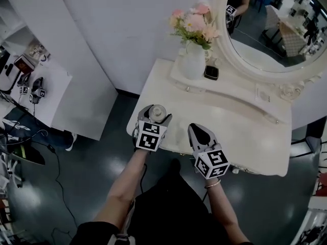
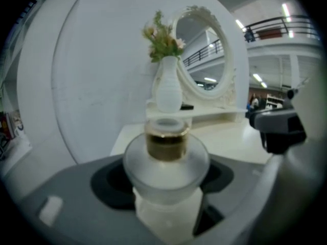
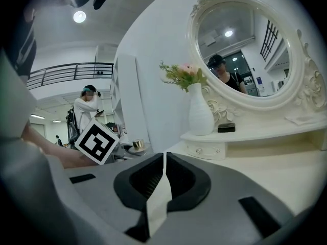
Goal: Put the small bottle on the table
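I see a glossy cream dressing table (image 1: 245, 137) with a carved oval mirror (image 1: 271, 24) and a smooth white vase (image 1: 193, 60), on a dark polished floor (image 1: 97, 172). My left gripper (image 1: 156, 114) clamps the small bottle (image 2: 166, 157), frosted, round-shouldered and gold-collared, over the table's front left corner. My right gripper (image 1: 196, 130) is closed on nothing.

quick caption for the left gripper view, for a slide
Left gripper shut on the small bottle, white flower vase and oval mirror on the dressing table beyond.
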`<state>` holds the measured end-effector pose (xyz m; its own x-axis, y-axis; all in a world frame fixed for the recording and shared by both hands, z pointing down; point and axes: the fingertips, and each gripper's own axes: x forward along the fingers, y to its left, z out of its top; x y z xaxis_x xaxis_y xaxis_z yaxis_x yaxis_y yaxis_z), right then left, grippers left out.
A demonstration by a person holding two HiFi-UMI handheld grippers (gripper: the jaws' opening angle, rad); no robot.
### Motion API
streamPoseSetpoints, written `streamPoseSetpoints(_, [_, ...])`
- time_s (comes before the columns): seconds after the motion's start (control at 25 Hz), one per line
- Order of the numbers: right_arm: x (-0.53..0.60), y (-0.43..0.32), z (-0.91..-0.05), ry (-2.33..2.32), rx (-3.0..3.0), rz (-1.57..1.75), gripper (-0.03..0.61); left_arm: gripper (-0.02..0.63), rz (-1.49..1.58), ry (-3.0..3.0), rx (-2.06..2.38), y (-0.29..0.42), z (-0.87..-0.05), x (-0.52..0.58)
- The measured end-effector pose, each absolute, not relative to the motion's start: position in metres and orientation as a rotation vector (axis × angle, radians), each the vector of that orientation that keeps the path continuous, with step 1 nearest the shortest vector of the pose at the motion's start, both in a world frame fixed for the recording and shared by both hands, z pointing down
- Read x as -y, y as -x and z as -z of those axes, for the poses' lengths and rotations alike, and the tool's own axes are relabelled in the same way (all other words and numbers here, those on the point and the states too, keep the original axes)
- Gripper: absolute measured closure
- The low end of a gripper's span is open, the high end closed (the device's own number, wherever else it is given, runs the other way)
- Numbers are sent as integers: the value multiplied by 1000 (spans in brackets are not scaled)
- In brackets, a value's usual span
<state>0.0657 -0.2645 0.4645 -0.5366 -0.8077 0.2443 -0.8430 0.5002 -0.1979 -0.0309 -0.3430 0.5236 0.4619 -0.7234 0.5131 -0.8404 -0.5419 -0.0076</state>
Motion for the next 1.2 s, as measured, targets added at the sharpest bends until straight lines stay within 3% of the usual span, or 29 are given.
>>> streamPoseSetpoints(1.2, [302, -92, -480, -1467, 2572, -497, 573, 276, -725, -2485, 1308, -20, -558, 436])
